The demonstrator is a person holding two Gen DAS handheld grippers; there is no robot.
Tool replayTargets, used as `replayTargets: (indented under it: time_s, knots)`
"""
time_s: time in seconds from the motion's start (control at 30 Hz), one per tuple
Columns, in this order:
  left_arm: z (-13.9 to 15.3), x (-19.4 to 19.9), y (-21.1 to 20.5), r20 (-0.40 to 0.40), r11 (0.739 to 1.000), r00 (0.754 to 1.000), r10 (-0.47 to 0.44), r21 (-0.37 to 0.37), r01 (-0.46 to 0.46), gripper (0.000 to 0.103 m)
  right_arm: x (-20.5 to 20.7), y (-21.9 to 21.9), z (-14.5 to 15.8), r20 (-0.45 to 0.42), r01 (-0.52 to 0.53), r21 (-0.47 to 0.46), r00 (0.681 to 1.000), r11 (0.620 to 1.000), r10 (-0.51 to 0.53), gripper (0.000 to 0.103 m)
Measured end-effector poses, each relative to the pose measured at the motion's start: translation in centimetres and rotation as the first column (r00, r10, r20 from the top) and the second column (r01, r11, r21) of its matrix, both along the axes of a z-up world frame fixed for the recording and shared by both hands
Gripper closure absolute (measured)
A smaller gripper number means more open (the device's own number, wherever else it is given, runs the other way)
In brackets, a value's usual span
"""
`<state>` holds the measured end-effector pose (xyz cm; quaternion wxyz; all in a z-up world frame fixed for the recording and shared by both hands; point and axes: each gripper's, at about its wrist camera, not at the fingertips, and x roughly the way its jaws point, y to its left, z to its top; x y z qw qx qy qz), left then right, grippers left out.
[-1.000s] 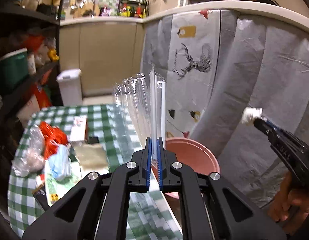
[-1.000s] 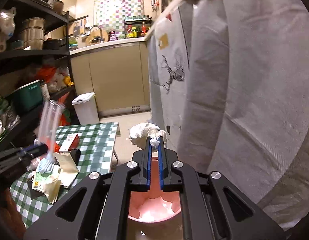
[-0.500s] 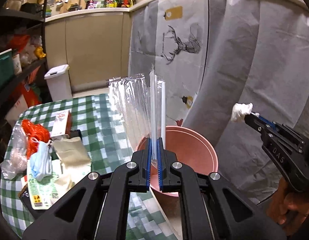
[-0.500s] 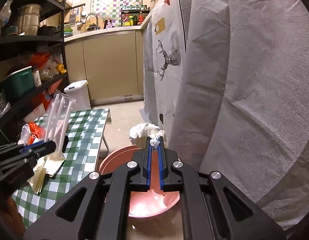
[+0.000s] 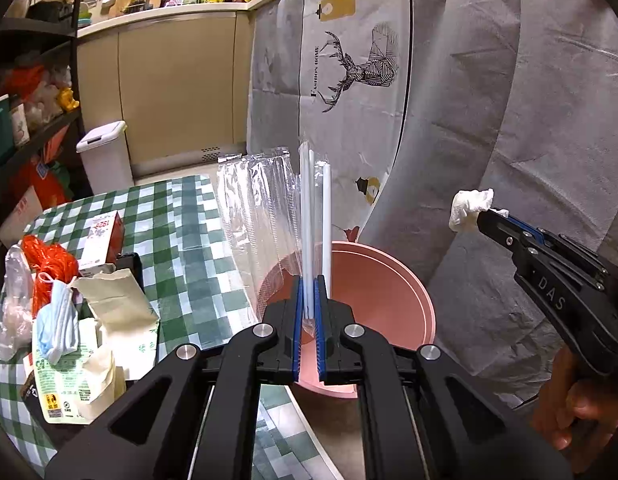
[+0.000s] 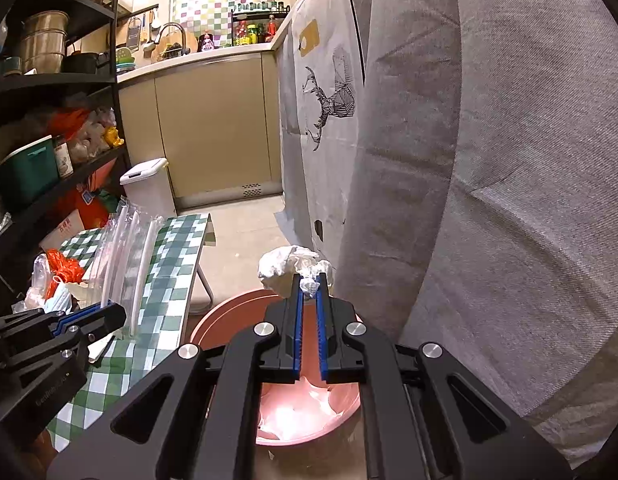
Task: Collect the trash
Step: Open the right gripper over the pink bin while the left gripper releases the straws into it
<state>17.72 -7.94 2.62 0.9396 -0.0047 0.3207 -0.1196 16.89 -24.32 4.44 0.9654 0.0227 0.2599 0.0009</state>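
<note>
My left gripper (image 5: 307, 280) is shut on a clear plastic packet of white straws (image 5: 277, 216), held upright over the near rim of the pink bin (image 5: 405, 292). My right gripper (image 6: 309, 280) is shut on a crumpled white tissue (image 6: 293, 266), held above the pink bin (image 6: 229, 312), which has white trash inside. In the left wrist view the right gripper (image 5: 489, 212) shows at the right with the tissue (image 5: 469, 204). In the right wrist view the left gripper (image 6: 105, 308) shows at the left with the straw packet (image 6: 125, 252).
The green checked table (image 5: 189, 240) holds a red box (image 5: 103, 236), orange netting (image 5: 49, 268), a blue face mask (image 5: 57, 328), paper bags (image 5: 113, 308) and a clear bag (image 5: 9, 312). A grey covered appliance (image 5: 489, 100) stands right of the bin. A white lidded bin (image 5: 105, 156) and shelves stand behind.
Both grippers have moved toward the pink bin and lower, still holding the straw packet and the tissue. The bin now fills more of both views.
</note>
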Motion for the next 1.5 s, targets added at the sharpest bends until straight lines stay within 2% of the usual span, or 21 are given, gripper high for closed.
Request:
replayTargets:
  time_s: [0.23, 1.07, 1.3, 1.37, 1.4, 1.43, 1.47, 1.5]
  knots:
    - [-0.7, 1.0, -0.5, 0.009, 1.0, 1.0, -0.012, 0.013, 0.012, 0.097, 0.8, -0.2, -0.5, -0.007, 0.005, -0.009, 1.0, 1.0, -0.005, 0.096]
    - [-3.1, 3.8, -1.1, -0.042, 1.0, 0.999, -0.03, 0.004, 0.03, 0.097, 3.5, 0.3, -2.3, -0.055, -0.006, -0.012, 0.998, 1.0, 0.006, 0.096]
    - [-3.3, 4.3, -1.3, -0.056, 0.999, 0.998, -0.036, -0.001, 0.036, 0.097, 4.0, 0.4, -2.4, -0.06, -0.003, -0.004, 0.998, 1.0, 0.003, 0.093]
    - [-3.4, 4.6, -1.2, -0.067, 0.999, 0.997, -0.032, -0.01, 0.031, 0.093, 4.0, 0.6, -2.5, -0.061, -0.007, -0.006, 0.998, 1.0, 0.006, 0.093]
    - [-3.5, 4.8, -1.1, -0.086, 0.999, 0.996, -0.036, -0.021, 0.034, 0.082, 4.0, 0.6, -2.5, -0.063, -0.008, -0.005, 0.998, 1.0, 0.008, 0.093]
    - [-3.5, 4.9, -0.9, -0.09, 0.999, 0.995, -0.037, -0.028, 0.035, 0.073, 4.0, 0.6, -2.6, -0.067, -0.007, -0.006, 0.998, 1.0, 0.006, 0.088]
    - [-3.4, 4.8, -0.8, -0.084, 0.999, 0.996, -0.034, -0.032, 0.032, 0.072, 4.1, 0.5, -2.6, -0.07, -0.002, -0.008, 0.998, 1.0, 0.001, 0.083]
    - [-3.3, 4.7, -0.7, -0.078, 0.999, 0.997, -0.029, -0.029, 0.027, 0.072, 4.1, 0.4, -2.6, -0.069, 0.008, -0.01, 0.998, 1.0, -0.008, 0.068]
